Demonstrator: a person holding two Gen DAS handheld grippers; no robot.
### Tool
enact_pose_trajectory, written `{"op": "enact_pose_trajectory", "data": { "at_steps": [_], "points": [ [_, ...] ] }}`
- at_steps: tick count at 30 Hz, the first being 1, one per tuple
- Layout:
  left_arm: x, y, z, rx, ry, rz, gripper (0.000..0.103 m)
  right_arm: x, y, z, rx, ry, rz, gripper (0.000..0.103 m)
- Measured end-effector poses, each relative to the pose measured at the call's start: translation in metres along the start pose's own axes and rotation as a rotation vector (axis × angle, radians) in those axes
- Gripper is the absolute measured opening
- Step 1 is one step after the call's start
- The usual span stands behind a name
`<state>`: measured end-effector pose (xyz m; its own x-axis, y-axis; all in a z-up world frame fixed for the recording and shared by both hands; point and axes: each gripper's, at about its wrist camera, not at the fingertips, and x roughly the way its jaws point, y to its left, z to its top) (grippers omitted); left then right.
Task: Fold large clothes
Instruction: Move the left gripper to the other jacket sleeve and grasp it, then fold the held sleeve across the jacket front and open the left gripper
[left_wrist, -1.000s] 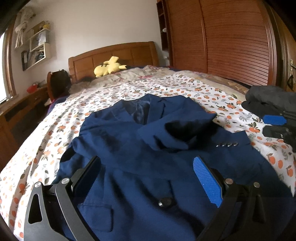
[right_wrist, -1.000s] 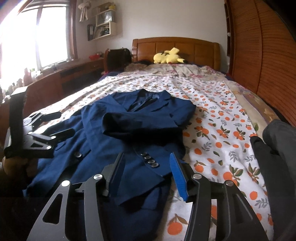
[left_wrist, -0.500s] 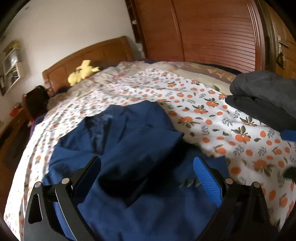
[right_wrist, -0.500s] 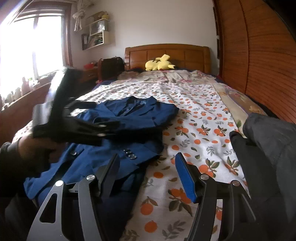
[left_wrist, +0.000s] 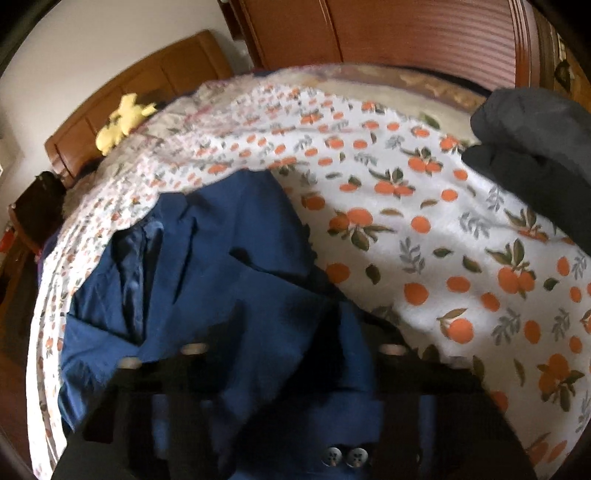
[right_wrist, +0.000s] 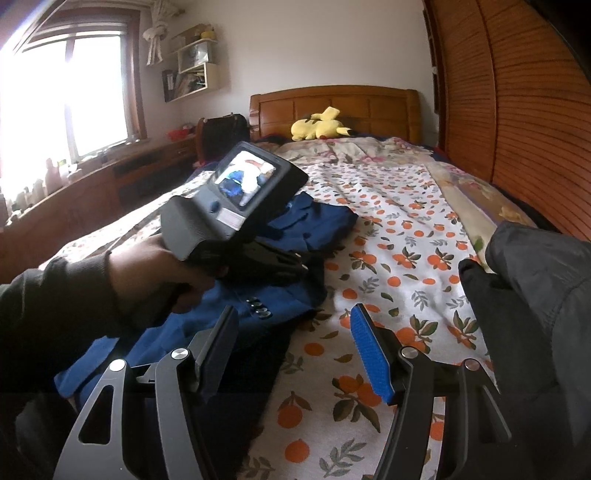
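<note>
- Bedroom scene: a white bedspread printed with oranges (right_wrist: 406, 236) covers the bed below the brown wooden headboard (right_wrist: 332, 103).
- Left gripper (left_wrist: 295, 369): its black fingers are closing over a raised fold of the navy blue suit jacket (left_wrist: 229, 280). Cloth sits between them, but blur hides whether the pads bite yet.
- Right gripper (right_wrist: 293, 313): one black and one blue-padded finger stand apart with nothing between them. It hovers further from the headboard than the left gripper, over the jacket's hem edge.
- Jacket position: it lies flat and well short of the headboard, collar towards it, a sleeve folded across the chest, and the grey cuff buttons (right_wrist: 258, 309) on the side away from the headboard.
- Handling, as I judge it: the lined cloth is soft and limp with some weight. It will sag and slide on its lining, so pinch a doubled edge or seam, not a single layer, and avoid the buttons.
- Dark grey clothes (right_wrist: 535, 280) are heaped at the bed's side, far from the headboard.
</note>
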<state>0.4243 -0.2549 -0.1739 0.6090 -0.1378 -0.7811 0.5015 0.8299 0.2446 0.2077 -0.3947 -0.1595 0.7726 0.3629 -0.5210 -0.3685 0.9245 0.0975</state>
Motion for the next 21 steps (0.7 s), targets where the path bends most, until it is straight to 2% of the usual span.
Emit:
{"op": "enact_pose_trajectory", "data": {
  "at_steps": [2,3,11,17,21],
  "points": [
    [0.0,0.004,-0.001,-0.004,0.003,-0.006,0.006,0.002,0.002,0.0,-0.002,0.004,0.0,0.06],
    [-0.007,0.01,-0.002,-0.017,-0.027,0.011,0.004,0.004,0.003,0.001,-0.001,0.006,0.0,0.06],
    [-0.076,0.055,-0.02,-0.105,-0.172,0.07,0.003,0.013,0.018,0.004,-0.019,0.009,-0.01,0.06],
    [-0.14,0.098,-0.054,-0.17,-0.255,0.123,0.003,0.019,0.032,0.011,-0.034,-0.002,-0.024,0.06],
    [-0.176,0.114,-0.089,-0.187,-0.286,0.156,0.003,0.024,0.044,0.015,-0.046,-0.012,-0.036,0.06]
  ]
}}
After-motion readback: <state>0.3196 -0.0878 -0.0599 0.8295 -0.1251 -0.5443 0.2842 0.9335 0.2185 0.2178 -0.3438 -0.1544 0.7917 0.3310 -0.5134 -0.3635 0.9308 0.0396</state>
